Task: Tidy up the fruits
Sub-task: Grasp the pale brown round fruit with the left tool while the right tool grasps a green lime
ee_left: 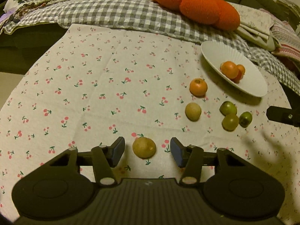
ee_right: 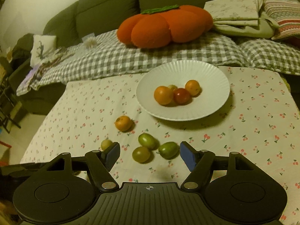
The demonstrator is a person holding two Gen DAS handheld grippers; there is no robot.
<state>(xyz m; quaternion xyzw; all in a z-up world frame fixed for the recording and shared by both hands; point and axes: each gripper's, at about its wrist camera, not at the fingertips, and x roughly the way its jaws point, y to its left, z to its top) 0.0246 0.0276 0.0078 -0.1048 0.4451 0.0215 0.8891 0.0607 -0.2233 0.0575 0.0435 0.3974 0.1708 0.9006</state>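
My left gripper [ee_left: 147, 151] is open, low over the cherry-print cloth, with a yellowish round fruit [ee_left: 144, 147] between its fingers, not touched. A second yellowish fruit [ee_left: 193, 111], an orange fruit [ee_left: 198, 87] and three green fruits [ee_left: 231, 117] lie on the cloth ahead to the right. A white ribbed plate [ee_left: 221, 54] holds several orange fruits [ee_left: 232, 70]. My right gripper [ee_right: 150, 154] is open, with two green fruits [ee_right: 141, 154] [ee_right: 168, 150] between its fingers and a third [ee_right: 147, 140] just beyond. The plate [ee_right: 202, 71] with fruits [ee_right: 163, 95] lies ahead.
A checked blanket [ee_right: 131, 56] and an orange pumpkin cushion [ee_right: 161, 28] lie on the sofa behind the table. Folded cloths [ee_right: 243, 11] are stacked at the back right. The table's left edge [ee_right: 43, 121] drops to the floor. The right gripper's body [ee_left: 283, 115] shows at the left wrist view's right edge.
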